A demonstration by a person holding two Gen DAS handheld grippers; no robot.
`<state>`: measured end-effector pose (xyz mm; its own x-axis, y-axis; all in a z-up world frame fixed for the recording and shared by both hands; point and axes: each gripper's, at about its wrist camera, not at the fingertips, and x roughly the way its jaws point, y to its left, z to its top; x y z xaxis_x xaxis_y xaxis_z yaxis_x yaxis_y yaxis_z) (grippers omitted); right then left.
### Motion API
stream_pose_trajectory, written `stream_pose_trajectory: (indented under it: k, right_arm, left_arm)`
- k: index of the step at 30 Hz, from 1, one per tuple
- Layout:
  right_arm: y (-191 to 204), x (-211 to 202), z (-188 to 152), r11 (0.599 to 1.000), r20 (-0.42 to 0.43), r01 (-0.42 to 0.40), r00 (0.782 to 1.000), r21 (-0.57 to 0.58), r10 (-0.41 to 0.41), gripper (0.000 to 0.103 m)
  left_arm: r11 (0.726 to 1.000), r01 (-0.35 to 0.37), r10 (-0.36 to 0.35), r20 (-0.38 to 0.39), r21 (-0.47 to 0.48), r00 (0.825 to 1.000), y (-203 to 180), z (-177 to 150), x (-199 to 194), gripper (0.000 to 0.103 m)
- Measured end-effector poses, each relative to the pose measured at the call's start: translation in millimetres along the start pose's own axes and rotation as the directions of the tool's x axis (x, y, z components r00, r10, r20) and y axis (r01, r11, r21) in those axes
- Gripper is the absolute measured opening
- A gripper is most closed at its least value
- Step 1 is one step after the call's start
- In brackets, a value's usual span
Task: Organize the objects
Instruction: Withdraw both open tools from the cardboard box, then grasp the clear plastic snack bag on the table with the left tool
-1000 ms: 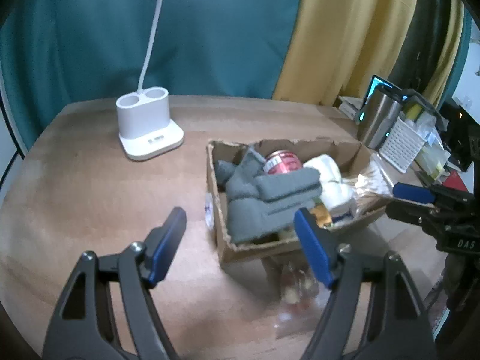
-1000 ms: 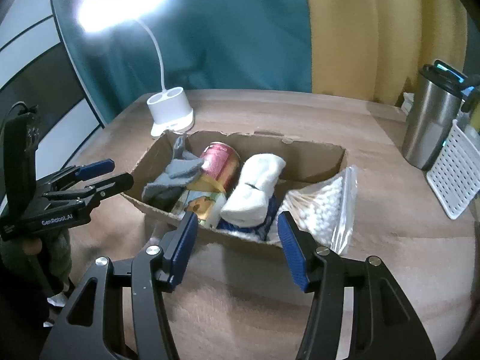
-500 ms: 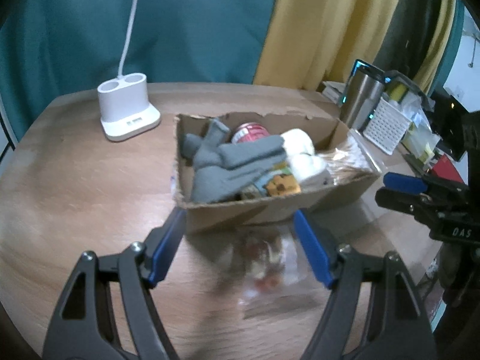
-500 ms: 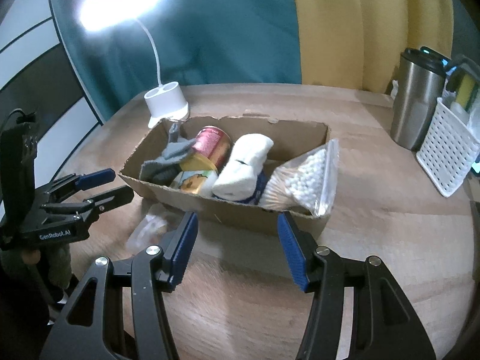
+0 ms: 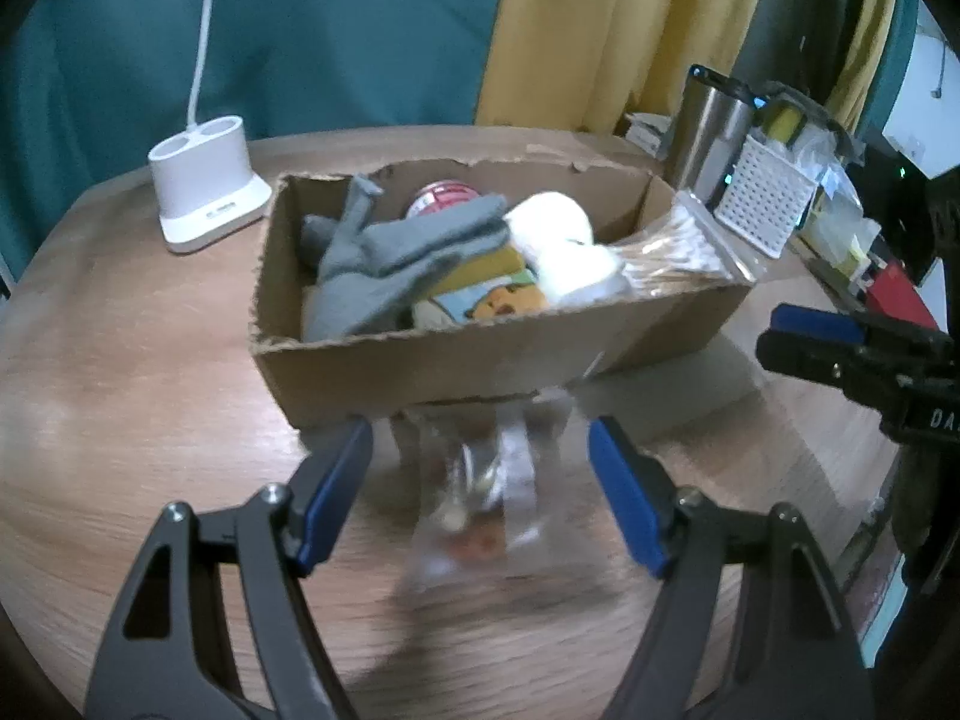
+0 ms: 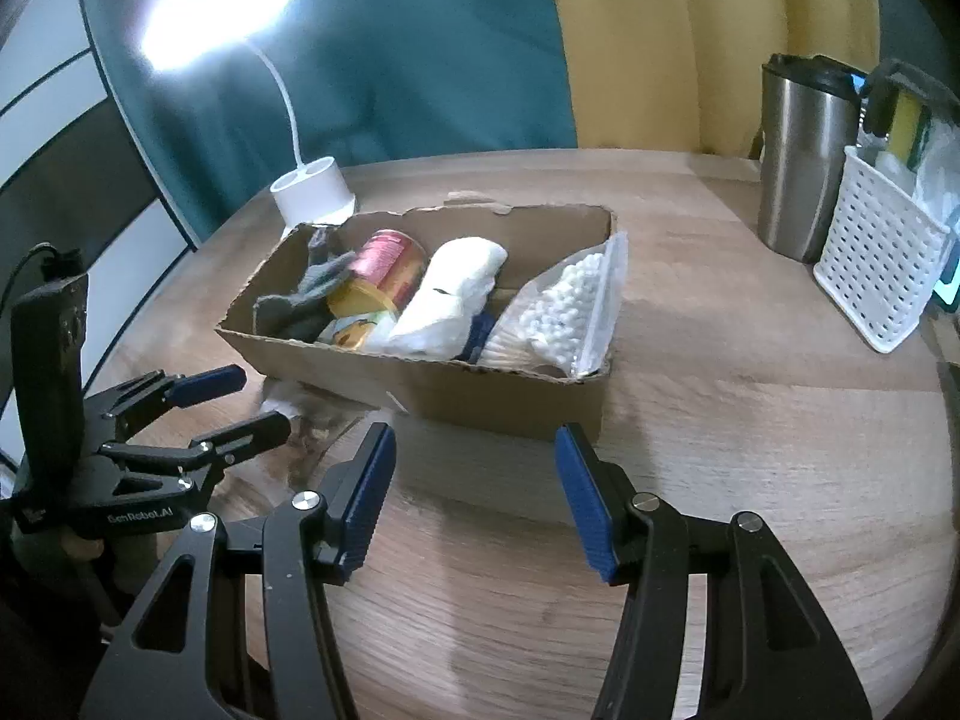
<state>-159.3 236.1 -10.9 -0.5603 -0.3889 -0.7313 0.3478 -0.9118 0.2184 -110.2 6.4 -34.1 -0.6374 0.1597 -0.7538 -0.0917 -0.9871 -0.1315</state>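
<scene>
A cardboard box [image 5: 480, 360] [image 6: 510, 396] on the wooden table holds grey socks [image 5: 390, 258], a red can [image 6: 390, 264], a white sock roll [image 6: 450, 300], a cartoon-print item [image 5: 492, 300] and a zip bag of cotton swabs [image 6: 564, 312]. A clear plastic bag with small items [image 5: 480, 486] lies on the table against the box's near side. My left gripper [image 5: 480, 492] is open, its blue pads either side of that bag. It also shows in the right wrist view [image 6: 240, 402]. My right gripper [image 6: 474, 492] is open and empty, in front of the box.
A white lamp base [image 5: 204, 192] [image 6: 312, 192] stands beyond the box's left end. A steel tumbler [image 6: 804, 162] and a white perforated basket [image 6: 882, 276] stand at the right. The table edge curves close on the left.
My left gripper has swung round the box's corner to its long side and now straddles the clear bag. My right gripper has pulled back and turned a little left.
</scene>
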Motion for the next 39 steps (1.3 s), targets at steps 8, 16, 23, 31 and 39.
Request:
stream_pose_trajectory:
  k: [8,16,23,31,39]
  right_arm:
    - [-8.7,3.1,-1.5,1.000,-0.006,-0.008,1.000,0.016,0.008,0.058]
    - [-15.0,3.8,-5.1,1.000,-0.003,-0.011,1.000,0.024,0.011,0.058]
    - [-23.4,2.9,-7.8,0.999,0.003,-0.016,1.000,0.035,0.016,0.058]
    - [-31.7,-2.1,-9.0,0.999,0.014,-0.019,1.000,0.043,0.018,0.058]
    - [-37.1,-13.0,-7.4,0.999,0.036,-0.013,0.999,0.048,0.011,0.058]
  left_arm:
    - [0.998,-0.034,0.035,-0.014,0.057,0.999,-10.6,-6.7,9.7,0.076]
    - [0.995,-0.032,0.034,-0.023,0.099,0.999,-21.1,-9.6,14.8,0.062]
    - [0.992,-0.027,0.029,-0.018,0.122,0.999,-32.4,-9.5,12.1,0.050]
    - [0.989,0.015,-0.014,-0.012,0.147,1.000,-48.6,-6.1,4.4,0.044]
    - [0.989,0.035,-0.039,0.024,0.147,0.999,-56.2,2.5,-9.5,0.038]
